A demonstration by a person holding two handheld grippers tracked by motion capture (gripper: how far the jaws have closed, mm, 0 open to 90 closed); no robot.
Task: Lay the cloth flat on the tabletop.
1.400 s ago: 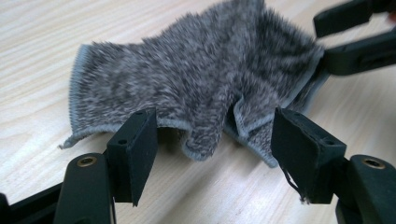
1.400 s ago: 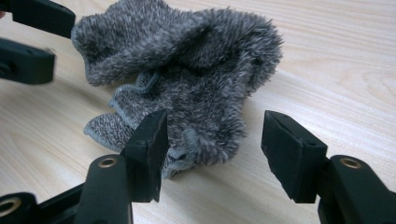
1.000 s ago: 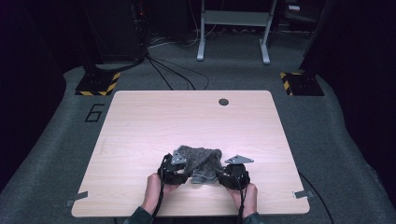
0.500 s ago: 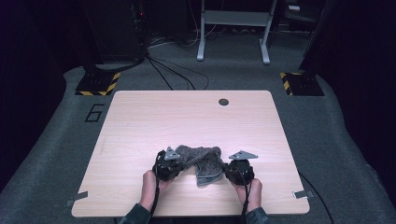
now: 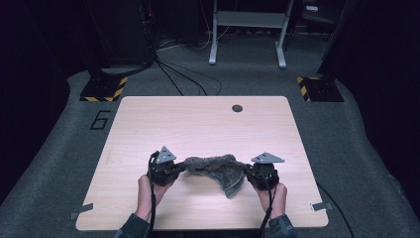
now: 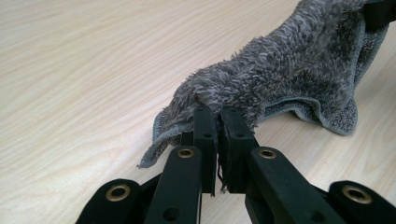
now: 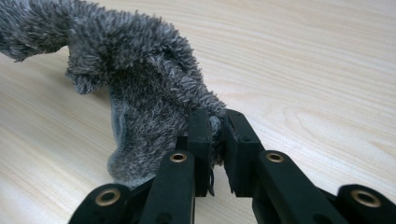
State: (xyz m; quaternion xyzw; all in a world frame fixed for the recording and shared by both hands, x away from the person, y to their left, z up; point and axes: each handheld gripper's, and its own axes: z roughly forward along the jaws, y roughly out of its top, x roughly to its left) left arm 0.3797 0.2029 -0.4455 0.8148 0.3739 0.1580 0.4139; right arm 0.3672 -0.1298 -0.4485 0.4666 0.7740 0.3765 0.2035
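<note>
A fluffy grey cloth (image 5: pixel 218 168) hangs stretched between the two grippers over the near part of the wooden table (image 5: pixel 208 124). My left gripper (image 5: pixel 174 168) is shut on the cloth's left end; its jaws have just been closing, and the left gripper view has the pile (image 6: pixel 280 74) pinched at my left gripper (image 6: pixel 218 114). My right gripper (image 5: pixel 250 173) is shut on the right end, its jaws also just closed on the fabric (image 7: pixel 140 93), clamped at my right gripper (image 7: pixel 215 116). A loose fold sags down toward the tabletop between them.
A small dark round hole (image 5: pixel 237 108) sits near the table's far edge. Beyond the table are black cables (image 5: pixel 178 74), a grey metal frame (image 5: pixel 247 34) and yellow-black striped floor blocks (image 5: pixel 104 89). Two grey tabs (image 5: pixel 322 206) mark the near corners.
The bunched cloth has been pinched at both ends, lifted off the table and pulled out sideways. Both hands moved apart and up.
</note>
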